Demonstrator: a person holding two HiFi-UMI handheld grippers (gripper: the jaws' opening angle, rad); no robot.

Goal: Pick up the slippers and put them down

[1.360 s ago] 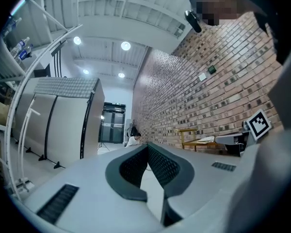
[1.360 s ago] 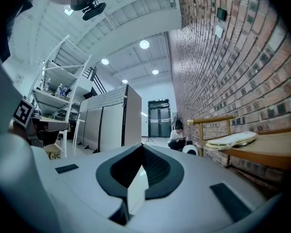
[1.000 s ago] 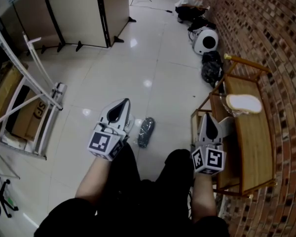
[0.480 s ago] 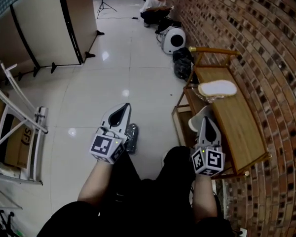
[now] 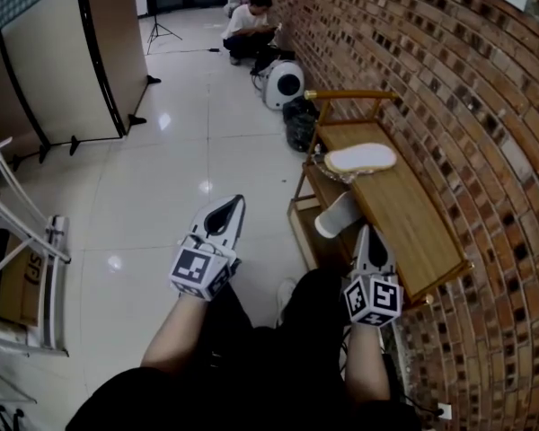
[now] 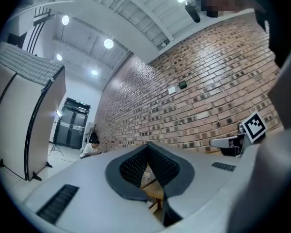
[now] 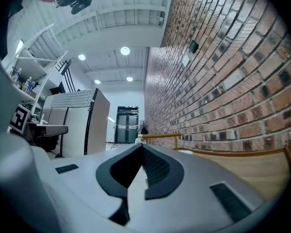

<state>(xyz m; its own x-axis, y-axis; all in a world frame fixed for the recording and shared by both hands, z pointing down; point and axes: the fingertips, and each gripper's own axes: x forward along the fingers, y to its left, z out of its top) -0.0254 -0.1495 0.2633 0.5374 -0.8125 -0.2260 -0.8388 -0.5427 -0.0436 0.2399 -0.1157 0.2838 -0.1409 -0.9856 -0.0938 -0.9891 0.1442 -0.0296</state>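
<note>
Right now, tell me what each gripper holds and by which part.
Nothing is held: the left gripper and the right gripper are both shut, jaws empty. A slipper lies on the rack.

White claws (image 5: 236, 202), black-and-white marker cubes (image 5: 200, 272), black trousers (image 5: 251, 330)

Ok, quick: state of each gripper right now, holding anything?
Left gripper: closed, tips together, holding nothing.
Right gripper: closed, tips together, holding nothing.

cream slipper (image 5: 360, 158), tan wooden rack (image 5: 404, 218), red-brown brick-patterned wall (image 5: 449, 79), glossy white tiled floor (image 5: 162, 187).
</note>
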